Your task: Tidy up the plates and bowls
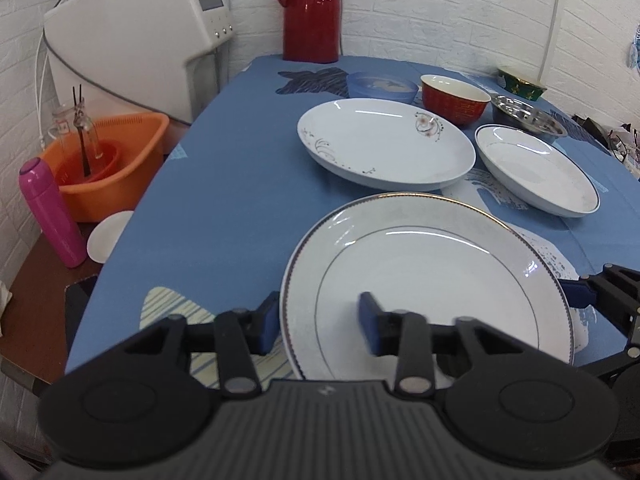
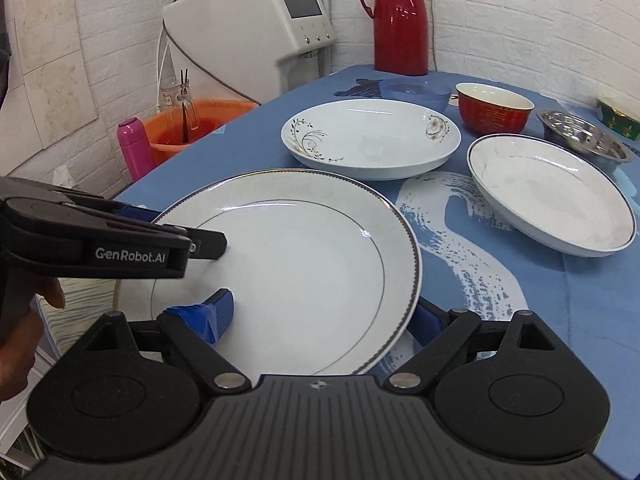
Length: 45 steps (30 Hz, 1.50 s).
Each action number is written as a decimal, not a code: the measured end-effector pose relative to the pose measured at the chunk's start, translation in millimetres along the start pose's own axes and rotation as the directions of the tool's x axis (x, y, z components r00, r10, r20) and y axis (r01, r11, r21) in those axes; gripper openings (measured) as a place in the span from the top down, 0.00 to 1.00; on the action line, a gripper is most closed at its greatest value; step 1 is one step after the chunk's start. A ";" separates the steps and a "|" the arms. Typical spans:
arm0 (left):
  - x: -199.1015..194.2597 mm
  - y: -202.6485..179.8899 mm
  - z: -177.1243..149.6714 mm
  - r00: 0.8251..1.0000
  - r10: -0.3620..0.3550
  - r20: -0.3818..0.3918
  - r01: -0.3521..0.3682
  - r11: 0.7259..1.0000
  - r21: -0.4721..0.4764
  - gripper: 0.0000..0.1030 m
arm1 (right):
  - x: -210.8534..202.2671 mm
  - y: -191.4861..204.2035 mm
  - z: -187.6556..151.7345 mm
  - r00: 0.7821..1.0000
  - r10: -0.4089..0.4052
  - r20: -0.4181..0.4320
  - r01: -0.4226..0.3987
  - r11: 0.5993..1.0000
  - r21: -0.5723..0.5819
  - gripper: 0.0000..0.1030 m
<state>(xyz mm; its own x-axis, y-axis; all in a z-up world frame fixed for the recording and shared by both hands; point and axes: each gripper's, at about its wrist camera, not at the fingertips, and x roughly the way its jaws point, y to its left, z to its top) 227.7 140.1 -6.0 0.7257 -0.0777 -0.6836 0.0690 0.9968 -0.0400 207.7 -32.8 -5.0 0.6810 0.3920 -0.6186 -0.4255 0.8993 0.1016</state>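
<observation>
Left gripper (image 1: 320, 322) and right gripper (image 2: 326, 316) straddling opposite rims of gold-rimmed plate (image 2: 288, 264), fingers spread, not pinching; plate likely slipping, striking floral plate (image 2: 370, 138) behind.

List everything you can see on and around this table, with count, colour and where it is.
Gold-rimmed plate: 1, white, nearest, straddled by both grippers.
Floral plate: 1, white, mid-table.
Blue-rimmed plate: 1, white, right.
Plastic bowl: 1, translucent blue, far side.
Red bowl: 1, beside the blue one.
Steel bowl: 1, silver, far right.
Green bowl: 1, right edge.
Thermos jug: 1, red, back corner.
Tablecloth: 1, blue, patterned.
Basin: 1, orange, left of table.
Bottle: 1, pink, by basin.
Appliance: 1, white, left rear.
Left gripper: black, blue pads, open across plate's left rim.
Right gripper: same, open across right rim.
</observation>
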 end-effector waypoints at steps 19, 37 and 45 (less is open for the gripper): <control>-7.6 32.2 40.8 0.997 0.072 0.015 -0.070 0.993 -0.094 0.30 | -41.6 -65.0 7.5 0.996 -0.062 -0.059 0.074 0.973 0.219 0.24; -9.0 14.3 54.8 0.996 0.080 0.035 -0.077 0.993 -0.088 0.29 | -45.8 -85.0 26.9 1.000 0.017 0.016 -0.020 0.961 0.275 0.24; 21.2 33.0 96.4 1.000 0.010 0.018 -0.008 0.991 -0.135 0.28 | 14.5 -100.4 112.4 0.996 -0.004 0.087 -0.002 0.998 0.060 0.24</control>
<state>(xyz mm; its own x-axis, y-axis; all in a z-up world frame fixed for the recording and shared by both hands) 311.4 169.5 48.4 0.7386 -0.0678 -0.6707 -0.0295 0.9907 -0.1327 327.3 -95.5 63.4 0.7319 0.4042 -0.5487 -0.3902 0.9086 0.1489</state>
